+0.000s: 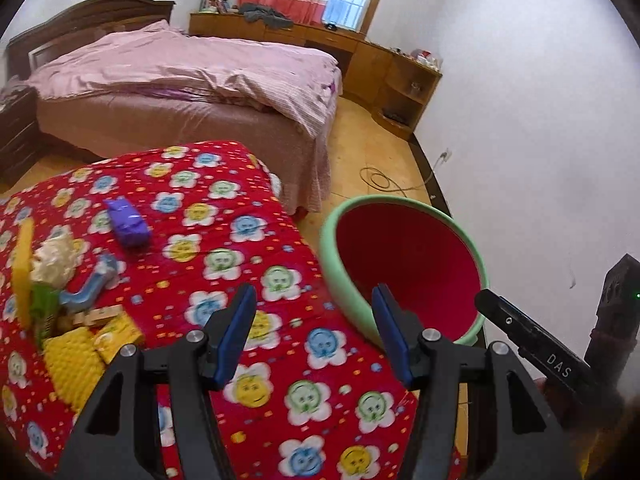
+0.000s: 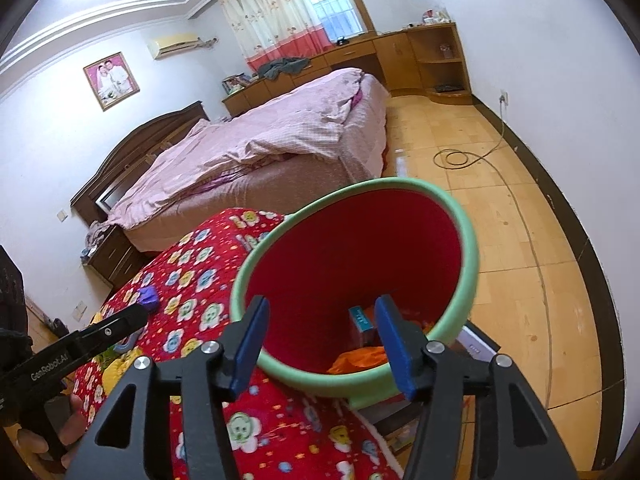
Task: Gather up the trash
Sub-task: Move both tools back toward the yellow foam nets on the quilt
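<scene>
At lower left of the left-wrist frame, trash pile (image 1: 60,312) lies left of the wide, empty left gripper (image 1: 314,334) (nearer one); right gripper (image 2: 322,344), equally wide, faces the bin (image 2: 468,256).

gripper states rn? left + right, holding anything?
Left hand-held gripper: open, empty, above the red flower-print quilt.
Right hand-held gripper: open, empty, at the near rim of the green-rimmed red bin.

Tilted green-rimmed red bin (image 2: 460,240) holds orange wrapper (image 2: 356,360).
</scene>
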### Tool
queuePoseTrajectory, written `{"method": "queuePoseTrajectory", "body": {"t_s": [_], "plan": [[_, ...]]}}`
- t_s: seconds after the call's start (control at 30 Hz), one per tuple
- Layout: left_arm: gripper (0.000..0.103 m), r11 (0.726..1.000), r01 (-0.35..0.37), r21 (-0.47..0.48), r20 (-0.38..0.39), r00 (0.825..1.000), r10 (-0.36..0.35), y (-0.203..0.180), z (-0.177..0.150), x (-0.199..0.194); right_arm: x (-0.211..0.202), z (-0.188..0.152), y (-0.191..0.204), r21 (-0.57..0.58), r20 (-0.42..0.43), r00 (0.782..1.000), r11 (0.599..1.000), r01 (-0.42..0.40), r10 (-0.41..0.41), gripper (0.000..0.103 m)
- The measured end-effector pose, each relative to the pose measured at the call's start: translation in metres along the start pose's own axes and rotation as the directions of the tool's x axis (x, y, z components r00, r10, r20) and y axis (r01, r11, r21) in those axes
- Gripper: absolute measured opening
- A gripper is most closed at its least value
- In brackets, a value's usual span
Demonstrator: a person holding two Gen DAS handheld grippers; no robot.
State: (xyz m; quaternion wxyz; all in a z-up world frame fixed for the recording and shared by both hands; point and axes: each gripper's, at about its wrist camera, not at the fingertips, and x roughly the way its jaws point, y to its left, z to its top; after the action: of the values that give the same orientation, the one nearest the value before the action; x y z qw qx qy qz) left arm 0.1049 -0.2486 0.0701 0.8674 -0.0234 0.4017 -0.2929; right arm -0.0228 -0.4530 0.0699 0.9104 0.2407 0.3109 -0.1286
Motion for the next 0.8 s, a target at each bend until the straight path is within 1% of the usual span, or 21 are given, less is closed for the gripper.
{"method": "queuePoseTrajectory", "body": {"t_s": [0.37,0.8], "plan": [[0.060,0.995,-0.068,-0.077,0.053,0.996,0.072,0.050,-0.006,-0.039,0.006,-0.010,0.043,-0.063,-0.034,0.998,0.997,-0.054,0.052,0.061],[0.060,0.977,-0.135,-0.164,0.084,0.985,0.150,0.104,-0.014,-0.066,0.020,-0.023,0.104,-0.139,-0.080,0.991,0.984,-0.114,0.104,0.065]]}}
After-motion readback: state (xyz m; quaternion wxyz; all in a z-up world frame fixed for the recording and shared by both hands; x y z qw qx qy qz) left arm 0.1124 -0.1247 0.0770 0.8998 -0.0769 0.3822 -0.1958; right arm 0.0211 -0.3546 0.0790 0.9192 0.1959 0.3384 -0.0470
